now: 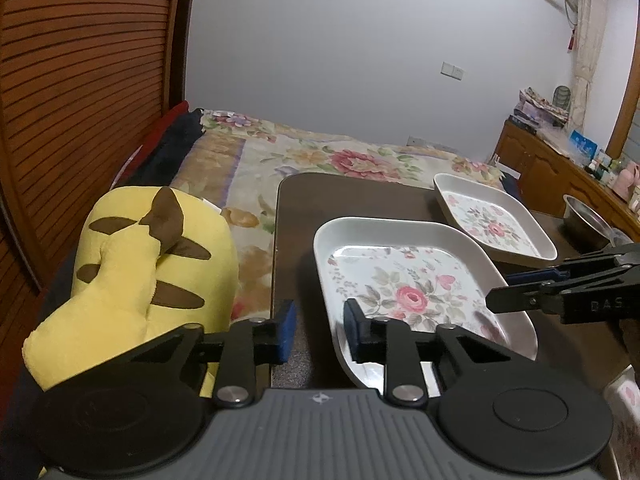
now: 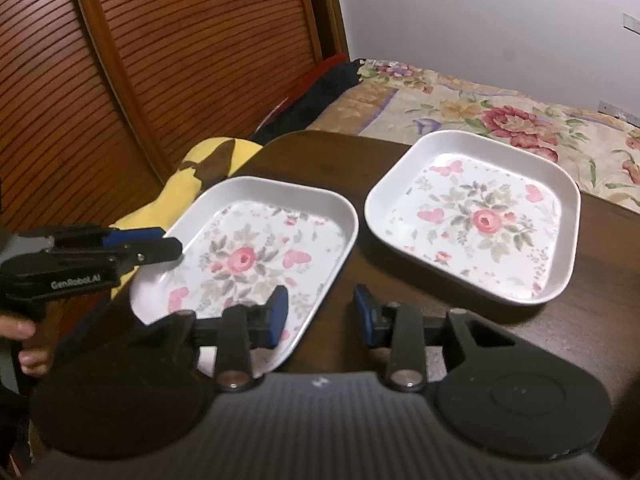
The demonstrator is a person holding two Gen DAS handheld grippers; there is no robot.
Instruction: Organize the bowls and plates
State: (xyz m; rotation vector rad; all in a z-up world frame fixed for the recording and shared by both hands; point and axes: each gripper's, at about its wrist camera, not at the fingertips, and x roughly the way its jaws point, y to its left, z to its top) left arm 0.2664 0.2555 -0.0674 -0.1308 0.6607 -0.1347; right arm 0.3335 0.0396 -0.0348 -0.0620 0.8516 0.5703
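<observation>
Start at the left: a yellow plush toy (image 1: 148,264) lies beside the desk (image 1: 296,216), soft and no part of your task. Your left claw (image 1: 320,330) has its blue pads apart and holds nothing; they straddle the near left rim of the nearer plate (image 1: 404,292), 1 pad outside the wall and 1 over the plate, neither clearly touching.

That plate is a white square dish with rounded corners, raised walls and a rose print. Judge it stiff, glossy and breakable, probably ceramic or melamine, and moderately heavy for a pinch on 1 edge. The glaze looks slippery, so take the rim wall squarely between the pads, near the middle of a side, not at a curved corner.

Your right claw (image 2: 320,316) also stands apart and empty, 1 pad above that plate's near right rim and the other over bare desk. The second plate (image 2: 476,220) sits just beside the first on the same desk, a narrow gap between them; it should handle alike. If you nest 1 in the other, lower it gently, since rim on rim may chip.

At the far right of the left view a metal bowl (image 1: 588,216) stands on the desk: light, stiff, thin-rimmed.

Readable writing: "GenRobot.AI" on the left tool's side and "D A S" on the right tool's side.
</observation>
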